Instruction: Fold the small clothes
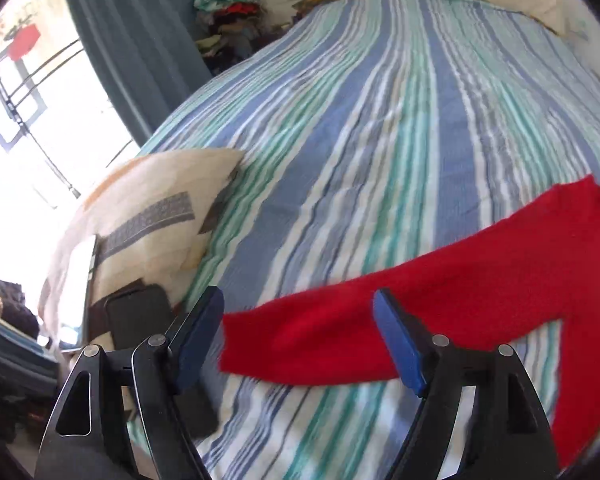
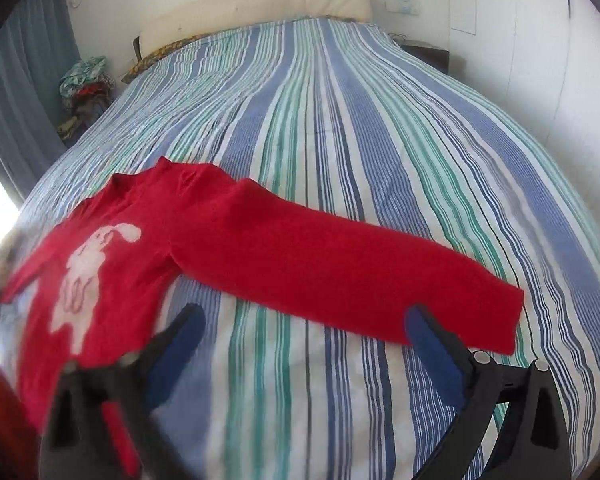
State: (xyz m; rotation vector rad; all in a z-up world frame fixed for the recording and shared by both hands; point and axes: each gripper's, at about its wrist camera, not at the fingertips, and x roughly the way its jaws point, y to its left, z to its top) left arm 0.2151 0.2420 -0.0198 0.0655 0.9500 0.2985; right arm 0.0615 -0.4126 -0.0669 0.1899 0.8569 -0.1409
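A small red sweater (image 2: 148, 248) with a white rabbit print lies flat on the striped bedspread (image 2: 340, 120), sleeves spread out. In the right wrist view its right sleeve (image 2: 340, 268) stretches toward the right, and my right gripper (image 2: 304, 320) is open just in front of it, holding nothing. In the left wrist view the left sleeve (image 1: 360, 316) lies across the front, and my left gripper (image 1: 300, 308) is open with its blue pads on either side of the sleeve's cuff end, just above it.
A cream patterned pillow (image 1: 152, 216) and a dark phone-like object (image 1: 140, 312) lie at the bed's left edge. A pile of clothes (image 1: 228, 12) stands by the curtain at the far corner. A long pillow (image 2: 260, 0) lies at the headboard.
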